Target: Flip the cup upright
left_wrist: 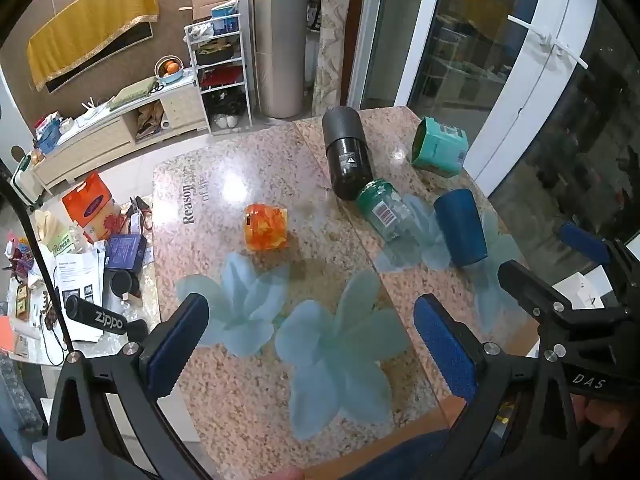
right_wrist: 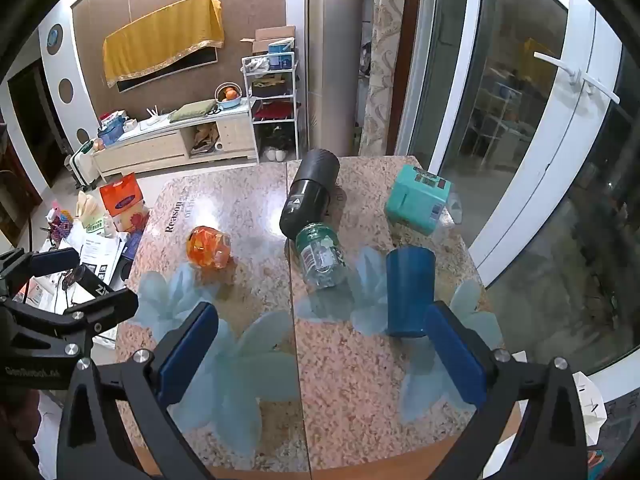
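A dark blue cup (right_wrist: 409, 290) stands mouth-down on the granite table (right_wrist: 352, 380), toward its right side; it also shows in the left wrist view (left_wrist: 460, 228). My right gripper (right_wrist: 322, 354) is open and empty, above the table just short of the cup, with its right finger (right_wrist: 456, 356) close to the cup's near end. My left gripper (left_wrist: 316, 352) is open and empty over the table's near middle, well left of the cup. The right gripper shows at the right edge of the left wrist view (left_wrist: 560, 276).
An orange patterned glass (right_wrist: 208, 247) lies left of centre. A green-capped clear bottle (right_wrist: 320, 258) lies beside a black cylinder (right_wrist: 308, 200). A teal box (right_wrist: 418, 198) sits far right. A cluttered low table (left_wrist: 80, 280) stands left; glass doors are on the right.
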Demonstrator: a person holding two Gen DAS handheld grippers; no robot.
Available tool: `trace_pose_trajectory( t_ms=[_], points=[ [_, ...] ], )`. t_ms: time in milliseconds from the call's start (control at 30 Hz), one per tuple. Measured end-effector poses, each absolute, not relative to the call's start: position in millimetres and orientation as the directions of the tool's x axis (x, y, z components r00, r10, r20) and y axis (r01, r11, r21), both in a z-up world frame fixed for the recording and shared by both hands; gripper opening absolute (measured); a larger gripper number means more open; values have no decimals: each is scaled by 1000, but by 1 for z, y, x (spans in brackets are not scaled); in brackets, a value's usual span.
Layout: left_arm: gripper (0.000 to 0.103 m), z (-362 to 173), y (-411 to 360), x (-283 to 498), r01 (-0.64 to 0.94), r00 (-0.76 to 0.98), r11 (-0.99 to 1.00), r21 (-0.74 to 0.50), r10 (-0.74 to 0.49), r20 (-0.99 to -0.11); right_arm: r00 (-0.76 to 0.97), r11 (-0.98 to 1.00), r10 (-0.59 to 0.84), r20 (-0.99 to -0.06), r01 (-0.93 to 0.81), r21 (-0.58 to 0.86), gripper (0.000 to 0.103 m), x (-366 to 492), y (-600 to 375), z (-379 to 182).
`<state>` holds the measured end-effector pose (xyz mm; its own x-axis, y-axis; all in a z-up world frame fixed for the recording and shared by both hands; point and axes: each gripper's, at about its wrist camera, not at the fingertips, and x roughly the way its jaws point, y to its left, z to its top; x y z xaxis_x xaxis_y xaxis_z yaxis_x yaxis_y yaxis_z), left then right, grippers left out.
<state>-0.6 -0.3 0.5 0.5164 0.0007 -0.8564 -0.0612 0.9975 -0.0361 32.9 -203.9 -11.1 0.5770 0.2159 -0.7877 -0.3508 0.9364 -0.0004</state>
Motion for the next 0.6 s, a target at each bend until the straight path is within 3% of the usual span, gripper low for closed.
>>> trace_pose_trajectory(
  t_ms=[600],
  points=[
    [103, 7, -4, -2, -45, 537, 998, -41, -10, -843, 586, 937, 199, -786, -348, -22, 103, 32, -204, -11]
  ],
)
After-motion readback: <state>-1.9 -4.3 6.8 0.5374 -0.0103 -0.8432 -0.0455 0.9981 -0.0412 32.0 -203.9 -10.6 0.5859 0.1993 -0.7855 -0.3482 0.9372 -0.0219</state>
